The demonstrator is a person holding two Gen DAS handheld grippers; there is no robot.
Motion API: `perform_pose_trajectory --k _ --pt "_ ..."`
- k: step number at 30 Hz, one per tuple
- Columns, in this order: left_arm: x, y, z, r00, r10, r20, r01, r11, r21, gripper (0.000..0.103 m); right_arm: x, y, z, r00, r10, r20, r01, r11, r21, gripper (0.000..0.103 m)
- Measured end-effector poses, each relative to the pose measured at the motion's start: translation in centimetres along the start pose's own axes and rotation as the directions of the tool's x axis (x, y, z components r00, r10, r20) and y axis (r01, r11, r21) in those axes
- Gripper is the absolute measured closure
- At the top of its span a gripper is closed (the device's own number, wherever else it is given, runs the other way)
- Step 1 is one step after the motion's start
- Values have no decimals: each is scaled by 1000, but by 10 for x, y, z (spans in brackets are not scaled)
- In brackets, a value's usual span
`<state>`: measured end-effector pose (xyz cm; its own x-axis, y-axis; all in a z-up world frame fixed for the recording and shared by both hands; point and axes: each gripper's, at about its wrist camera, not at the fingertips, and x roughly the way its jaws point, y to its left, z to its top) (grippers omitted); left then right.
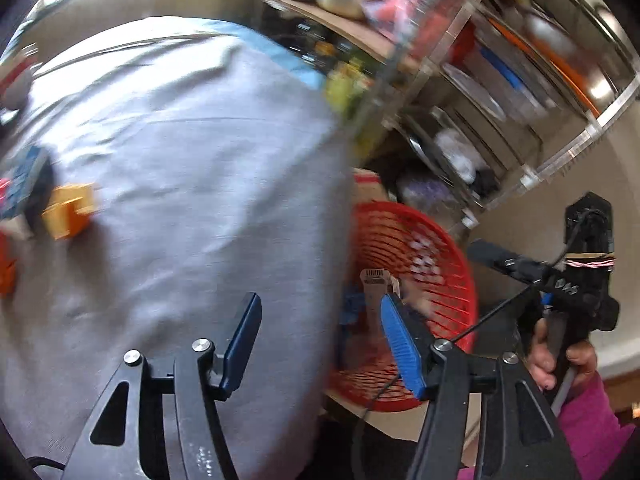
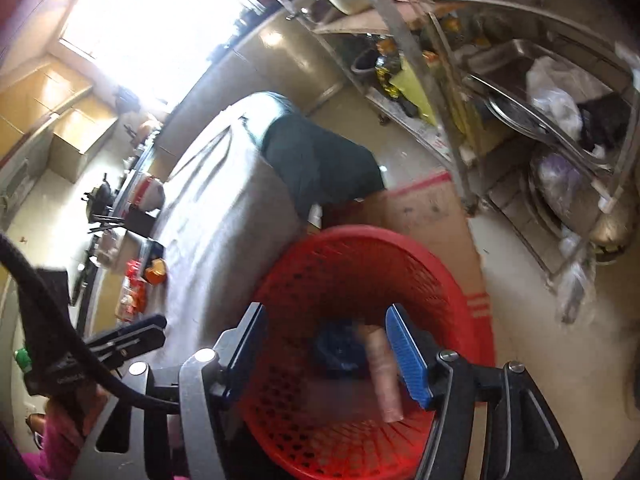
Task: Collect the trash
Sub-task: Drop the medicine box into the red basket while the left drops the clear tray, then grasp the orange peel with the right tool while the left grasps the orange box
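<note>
Both grippers hang part-open over the red basket, gripping nothing.

In the left wrist view the left gripper (image 1: pixel 320 344) stands with jaws apart astride the grey-clothed table (image 1: pixel 180 160) edge, a pale barcoded wrapper (image 1: pixel 374 280) loose just above its blue fingertip. In the right wrist view the right gripper (image 2: pixel 326 350) is likewise part-open, the red basket (image 2: pixel 360 256) filling lower centre; a blurred pinkish tube (image 2: pixel 384 376) and a dark blue scrap (image 2: pixel 340 348) lie between its fingers, unpressed.
</note>
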<state>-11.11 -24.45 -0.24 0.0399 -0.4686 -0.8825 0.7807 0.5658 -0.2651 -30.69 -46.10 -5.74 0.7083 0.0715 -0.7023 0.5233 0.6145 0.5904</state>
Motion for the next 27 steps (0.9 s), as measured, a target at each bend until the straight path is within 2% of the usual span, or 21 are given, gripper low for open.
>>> perform_pose_trajectory --k 3,5,8,13,15,17,19,21,25,27 --pt "-23 43 -13 995 85 42 -81 993 -91 40 11 23 10 999 47 5 -46 998 -49 37" --pt "-39 78 -25 989 135 66 -121 976 -179 40 23 42 13 997 78 -12 -78 994 -77 37" --pt "-67 129 -47 968 232 91 -195 932 -307 40 48 81 18 990 132 -54 -138 982 -127 37" --pt "-109 204 -75 919 379 113 -287 836 -467 40 95 161 20 975 179 -133 -206 950 -233 37" --pt "-125 229 -78 898 421 131 -302 803 -513 35 115 193 18 973 161 -165 -204 933 -296 37" --pt "-139 254 -77 870 471 146 -332 778 -533 27 136 223 13 972 133 -196 -196 915 -352 37" --pt "-149 277 -70 836 525 157 -376 758 -533 26 154 242 11 966 119 -230 -199 910 -364 37" --pt "-155 301 -64 822 544 168 -394 756 -523 23 176 262 8 963 100 -252 -191 908 -373 37" --pt "-146 337 -43 834 531 147 -411 777 -476 20 201 287 1 969 40 -246 -146 890 -431 36" --pt "-136 346 -35 844 514 152 -411 803 -433 20 213 295 -1 969 9 -248 -125 882 -455 36"
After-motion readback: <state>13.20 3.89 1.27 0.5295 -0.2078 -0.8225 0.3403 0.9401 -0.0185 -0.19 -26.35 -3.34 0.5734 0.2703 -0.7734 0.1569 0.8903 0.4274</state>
